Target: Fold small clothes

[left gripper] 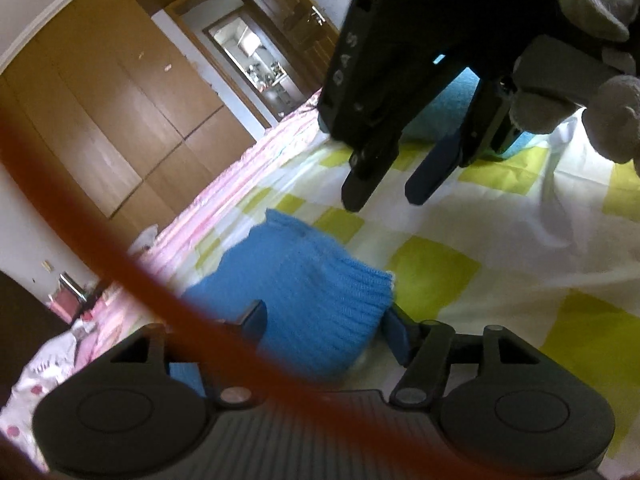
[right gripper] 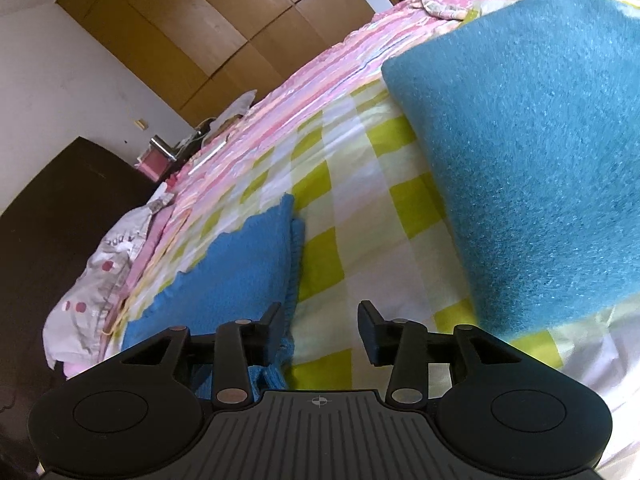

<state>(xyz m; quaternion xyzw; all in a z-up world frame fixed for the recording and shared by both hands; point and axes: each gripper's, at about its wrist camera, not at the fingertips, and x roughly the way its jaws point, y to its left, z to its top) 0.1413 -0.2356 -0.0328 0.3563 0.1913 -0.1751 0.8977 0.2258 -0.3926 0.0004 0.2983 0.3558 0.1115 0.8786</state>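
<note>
The small blue knit garment [left gripper: 304, 280] lies bunched on the checked sheet [left gripper: 480, 240] between your left gripper [left gripper: 324, 332] fingers, which stand parted, pads off it. An orange cable [left gripper: 120, 264] crosses that view. Your right gripper [right gripper: 324, 320], gloved hand [left gripper: 600, 60] on it, is parted and holds nothing; a teal towel [right gripper: 540, 160] lies beyond.

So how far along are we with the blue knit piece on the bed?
Done: the blue knit garment lies doubled over on the checked sheet. In hand: nothing; the left hand-held gripper straddles its ribbed edge with jaws apart, and the right hand-held gripper is open beside it. Left: whether another fold is needed I cannot tell.
</note>
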